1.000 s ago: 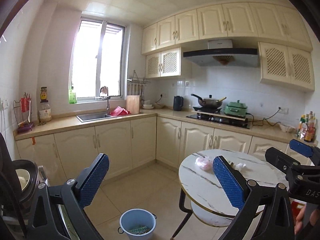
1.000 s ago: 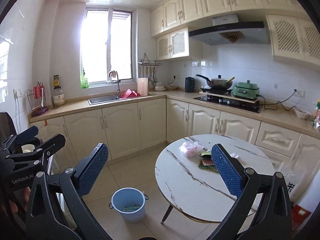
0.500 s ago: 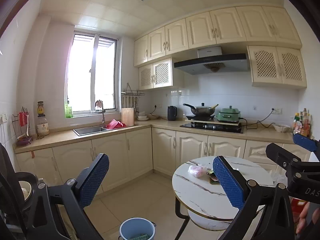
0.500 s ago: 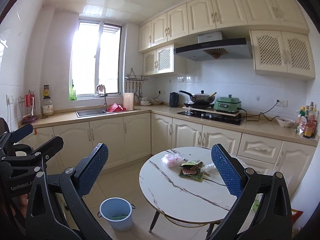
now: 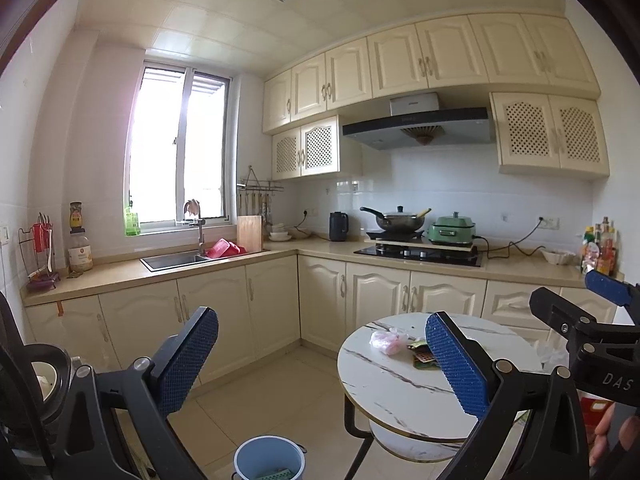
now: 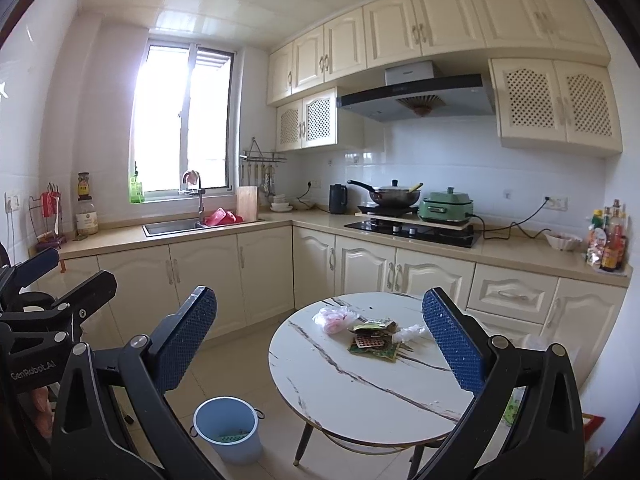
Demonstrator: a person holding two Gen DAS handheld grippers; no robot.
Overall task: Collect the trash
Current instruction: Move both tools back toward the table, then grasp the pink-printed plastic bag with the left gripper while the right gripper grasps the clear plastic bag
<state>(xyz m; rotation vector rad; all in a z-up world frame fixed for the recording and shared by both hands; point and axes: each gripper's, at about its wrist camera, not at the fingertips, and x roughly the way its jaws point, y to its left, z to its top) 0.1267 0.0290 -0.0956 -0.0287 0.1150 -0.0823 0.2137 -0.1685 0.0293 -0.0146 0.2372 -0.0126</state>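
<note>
A round white marble table [image 6: 360, 384] [image 5: 392, 392] carries trash: a pink plastic bag [image 6: 334, 318] [image 5: 386, 341], green and red wrappers [image 6: 374, 342] [image 5: 420, 356] and a clear crumpled plastic piece [image 6: 408, 333]. A light blue bin [image 6: 228, 428] [image 5: 270, 460] stands on the floor left of the table, with a green scrap inside. My left gripper [image 5: 320, 364] is open and empty, held well back from the table. My right gripper [image 6: 320, 344] is open and empty, also in the air short of the table. Each gripper shows at the edge of the other's view.
Cream cabinets and a beige counter [image 6: 520, 248] run along the back and left walls, with a sink [image 6: 172, 227], a stove with a wok [image 6: 394, 196] and a green cooker [image 6: 446, 206]. Tiled floor [image 6: 248, 344] lies between cabinets and table.
Both cameras have pulled back and tilted up: the table and bin sit lower and farther, and more ceiling shows. The wrappers have come into the left wrist view. Both grippers stay open.
</note>
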